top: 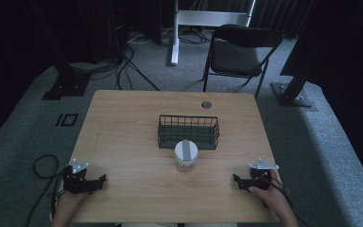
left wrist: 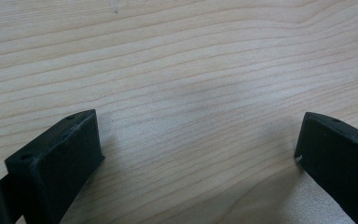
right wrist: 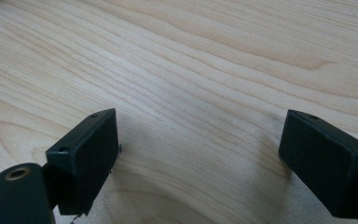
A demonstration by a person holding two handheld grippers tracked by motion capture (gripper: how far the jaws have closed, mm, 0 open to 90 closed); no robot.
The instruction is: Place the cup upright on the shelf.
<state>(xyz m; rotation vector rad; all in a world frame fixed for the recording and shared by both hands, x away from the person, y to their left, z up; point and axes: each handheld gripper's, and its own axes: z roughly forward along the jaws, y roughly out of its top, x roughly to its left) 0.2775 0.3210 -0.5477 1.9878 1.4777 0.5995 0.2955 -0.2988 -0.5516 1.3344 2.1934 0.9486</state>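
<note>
High view, left gripper [top: 99, 182] and right gripper [top: 237, 180] spread wide, jar [top: 186, 155] between

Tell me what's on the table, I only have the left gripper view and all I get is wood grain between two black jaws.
Observer: A clear jar with a white lid stands mid-table.
Operator: Report anything near it.
Observer: A dark wire basket sits just behind the jar, on the far side from you.
Operator: Give me the right gripper's state.
Observer: The right gripper is open over bare wood, at the table's near right corner.
Operator: Place mine too.
Observer: The left gripper is at the near left corner, pointing inward, jaws apart.
</note>
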